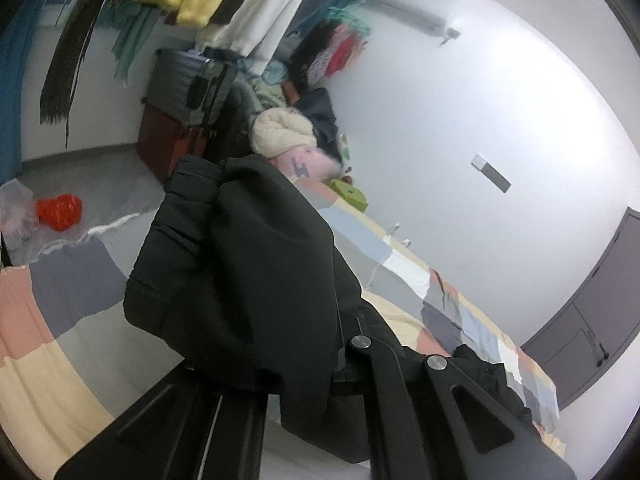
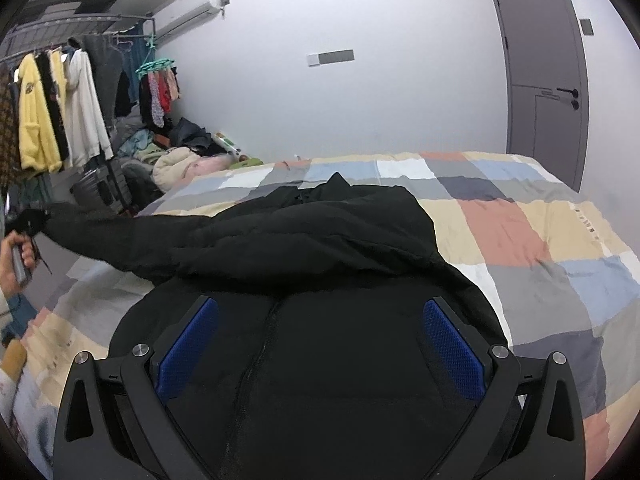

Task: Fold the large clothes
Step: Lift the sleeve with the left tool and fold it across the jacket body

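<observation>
Black and padded, the jacket (image 2: 320, 232) lies front up on the checked bedspread (image 2: 520, 220), its zip running down toward the near edge and its hood at the far side. The left gripper (image 1: 280, 364) is clenched on the cuff of the sleeve (image 1: 240, 248); from the right wrist view that sleeve (image 2: 132, 232) is drawn out taut to the left, past the bed's edge, with the left hand (image 2: 16, 256) gripping the tool at the end of it. The right gripper (image 2: 320, 352) hovers low over the jacket's chest, blue pads (image 2: 188, 344) spread wide, holding nothing.

The step in hand looks like folding that sleeve across the body. To do it well, I'd carry the cuff over to the right in a flat arc, keeping light tension so the padding doesn't bunch at the shoulder. The right gripper could press down near the zip to stop the whole jacket sliding on the smooth spread. Lay the sleeve straight, then let go.
</observation>
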Motion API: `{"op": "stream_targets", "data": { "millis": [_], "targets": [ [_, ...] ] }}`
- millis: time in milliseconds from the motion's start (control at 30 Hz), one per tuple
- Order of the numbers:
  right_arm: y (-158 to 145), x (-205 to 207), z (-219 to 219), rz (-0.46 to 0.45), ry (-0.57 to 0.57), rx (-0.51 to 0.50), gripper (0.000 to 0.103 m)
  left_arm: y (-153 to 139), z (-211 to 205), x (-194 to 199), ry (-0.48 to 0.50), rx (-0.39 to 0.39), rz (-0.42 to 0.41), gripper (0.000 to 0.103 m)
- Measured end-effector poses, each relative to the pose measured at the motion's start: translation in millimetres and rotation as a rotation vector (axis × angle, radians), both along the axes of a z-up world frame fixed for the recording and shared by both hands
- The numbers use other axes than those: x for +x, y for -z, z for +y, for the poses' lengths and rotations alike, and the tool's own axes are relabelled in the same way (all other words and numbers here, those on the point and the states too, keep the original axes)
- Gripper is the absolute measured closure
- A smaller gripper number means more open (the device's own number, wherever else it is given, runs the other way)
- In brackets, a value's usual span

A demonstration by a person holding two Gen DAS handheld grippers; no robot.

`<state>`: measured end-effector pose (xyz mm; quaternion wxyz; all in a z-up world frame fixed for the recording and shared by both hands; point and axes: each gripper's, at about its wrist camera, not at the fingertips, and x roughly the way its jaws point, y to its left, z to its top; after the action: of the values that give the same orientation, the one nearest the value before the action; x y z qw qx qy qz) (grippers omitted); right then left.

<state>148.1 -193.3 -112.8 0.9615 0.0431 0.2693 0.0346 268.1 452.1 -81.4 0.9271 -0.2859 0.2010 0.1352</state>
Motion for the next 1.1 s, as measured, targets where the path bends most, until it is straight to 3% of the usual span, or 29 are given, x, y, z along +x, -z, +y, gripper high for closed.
{"op": "stream_targets", "data": {
  "millis": [500,733,1100],
  "targets": [
    [1.9,-16.8,-24.2,-0.046,-0.01,0.013,0.0,-85.9,-95.7,-9.8,0.055,0.126,-0.028,0.099],
    [-1.1,-26.4,-37.3,-0.069,-0.002,0.047,0.0,-115.7,-162.2,-13.3,0.117,0.22,-0.068,0.099],
    [-3.8,-38.9,-53.6,-0.096,-0.024,0.101,0.0,-148.9,-270.2,1.7,0.222,0.291,-0.116,0.098]
  ]
}}
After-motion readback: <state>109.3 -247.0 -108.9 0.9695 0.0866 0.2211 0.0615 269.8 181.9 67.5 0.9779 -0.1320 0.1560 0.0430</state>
